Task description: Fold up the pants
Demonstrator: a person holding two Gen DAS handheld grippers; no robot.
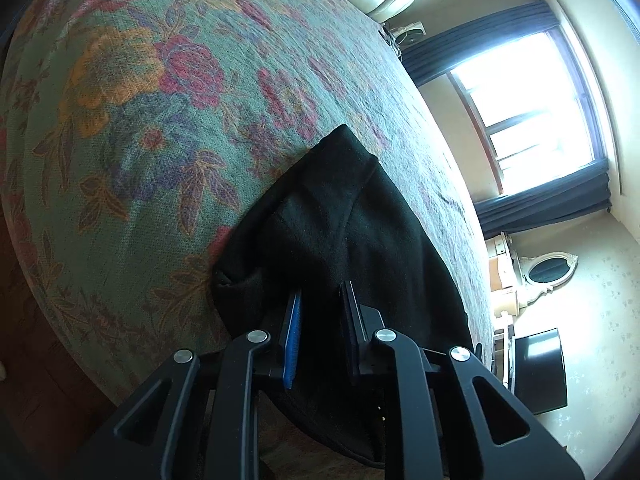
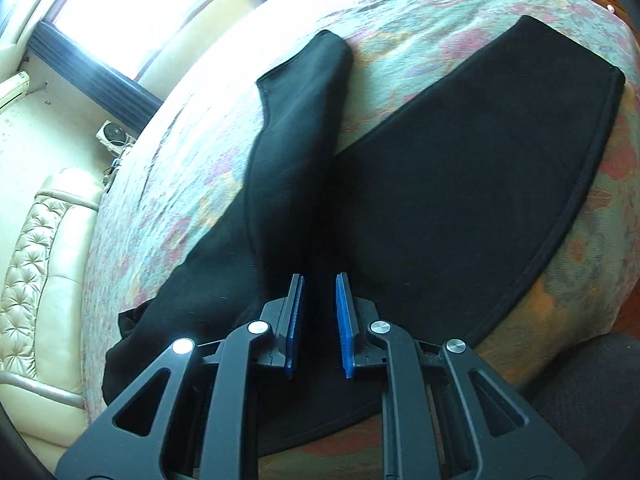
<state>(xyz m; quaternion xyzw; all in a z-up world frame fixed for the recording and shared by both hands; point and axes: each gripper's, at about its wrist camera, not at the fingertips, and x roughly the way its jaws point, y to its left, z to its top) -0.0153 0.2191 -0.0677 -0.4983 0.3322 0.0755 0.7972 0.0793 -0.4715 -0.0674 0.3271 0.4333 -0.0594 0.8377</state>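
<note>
Black pants [image 2: 460, 168] lie on a bed with a floral cover [image 2: 400, 40]. In the right wrist view one leg lies flat to the right, the other leg [image 2: 296, 140] is twisted and runs up toward the far edge. My right gripper [image 2: 319, 280] is open, its blue pads just above the crotch area where the legs meet. In the left wrist view my left gripper [image 1: 320, 292] is open over a bunched end of the pants [image 1: 340, 216], which hangs at the bed edge. Neither gripper holds cloth.
A cream tufted headboard [image 2: 36, 240] is at the left in the right wrist view. A window with dark curtains [image 1: 536, 112], a dresser with an oval mirror [image 1: 548, 268] and a dark screen [image 1: 540, 368] stand beyond the bed. The floral cover [image 1: 160, 120] spreads wide to the left.
</note>
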